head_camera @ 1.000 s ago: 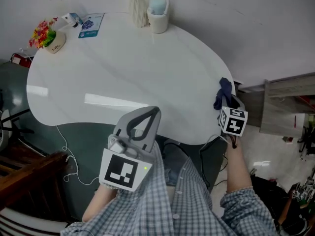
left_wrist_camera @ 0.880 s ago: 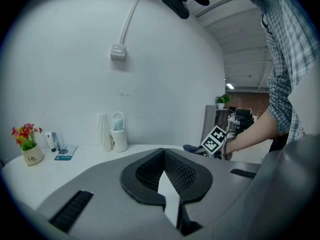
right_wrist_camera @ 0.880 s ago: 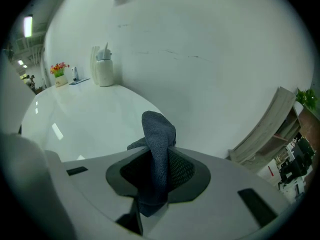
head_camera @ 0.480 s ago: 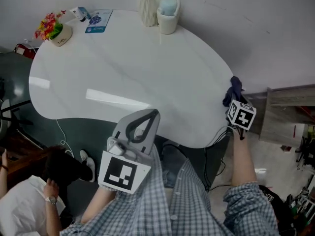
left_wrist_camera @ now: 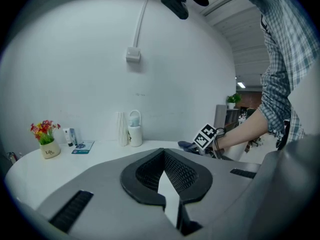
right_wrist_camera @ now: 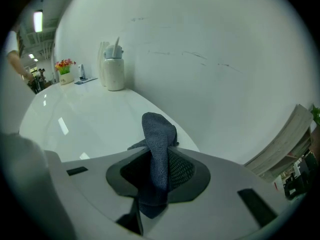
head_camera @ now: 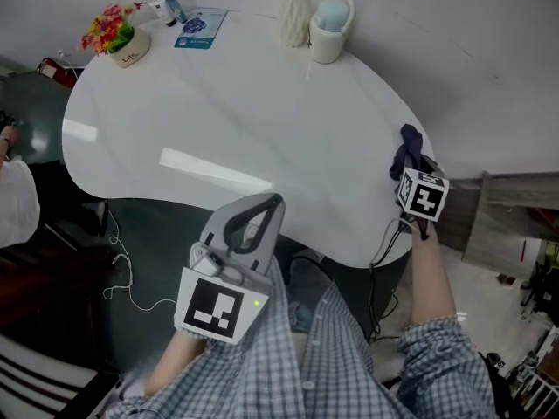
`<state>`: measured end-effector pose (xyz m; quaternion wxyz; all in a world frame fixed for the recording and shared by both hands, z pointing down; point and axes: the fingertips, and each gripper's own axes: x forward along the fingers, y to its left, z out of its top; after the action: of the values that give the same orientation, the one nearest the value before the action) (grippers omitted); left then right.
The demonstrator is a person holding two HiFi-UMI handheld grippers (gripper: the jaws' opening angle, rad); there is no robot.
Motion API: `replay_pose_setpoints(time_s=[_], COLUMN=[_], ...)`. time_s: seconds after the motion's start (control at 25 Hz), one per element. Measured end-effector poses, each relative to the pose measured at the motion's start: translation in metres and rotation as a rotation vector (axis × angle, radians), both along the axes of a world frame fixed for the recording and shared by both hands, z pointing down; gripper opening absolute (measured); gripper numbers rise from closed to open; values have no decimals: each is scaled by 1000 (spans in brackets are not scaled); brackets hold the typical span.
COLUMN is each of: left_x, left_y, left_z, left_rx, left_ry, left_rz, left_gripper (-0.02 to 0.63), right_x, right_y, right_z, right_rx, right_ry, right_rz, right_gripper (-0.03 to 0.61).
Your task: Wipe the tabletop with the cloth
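Note:
A dark blue cloth (head_camera: 407,153) hangs bunched from my right gripper (head_camera: 412,171), which is shut on it at the right rim of the white tabletop (head_camera: 262,120). In the right gripper view the cloth (right_wrist_camera: 158,134) stands up between the jaws of the right gripper (right_wrist_camera: 157,176), and the tabletop (right_wrist_camera: 85,119) stretches away behind. My left gripper (head_camera: 262,209) hovers by the table's near edge, shut and holding nothing. In the left gripper view the left gripper (left_wrist_camera: 169,186) has its jaws together, and the table (left_wrist_camera: 100,151) lies beyond.
At the table's far edge stand a ribbed white vase (head_camera: 295,11) and a white handled holder (head_camera: 330,26). A flower pot (head_camera: 122,40), a small bottle (head_camera: 166,9) and a leaflet (head_camera: 201,26) sit far left. A person (head_camera: 13,195) is at the left, with a wooden shelf (head_camera: 515,212) to the right.
The head view has swung, so the table sits further right in frame. The right gripper keeps the cloth at the right rim. A person has passed on the left. The left gripper is unchanged.

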<state>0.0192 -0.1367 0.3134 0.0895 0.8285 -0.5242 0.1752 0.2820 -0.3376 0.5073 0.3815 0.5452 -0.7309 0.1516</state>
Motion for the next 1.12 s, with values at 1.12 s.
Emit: replay_pose_setpoints(time_s=[1.12], left_x=[-68], left_y=[20], left_z=[-1], left_rx=[-13], left_ry=[-17], left_rz=[-148], left_gripper=[5], right_x=[-274], right_y=[26], right_z=[-6], right_rx=[18], right_ry=[-31], right_rz=[-559], right_gripper=[83])
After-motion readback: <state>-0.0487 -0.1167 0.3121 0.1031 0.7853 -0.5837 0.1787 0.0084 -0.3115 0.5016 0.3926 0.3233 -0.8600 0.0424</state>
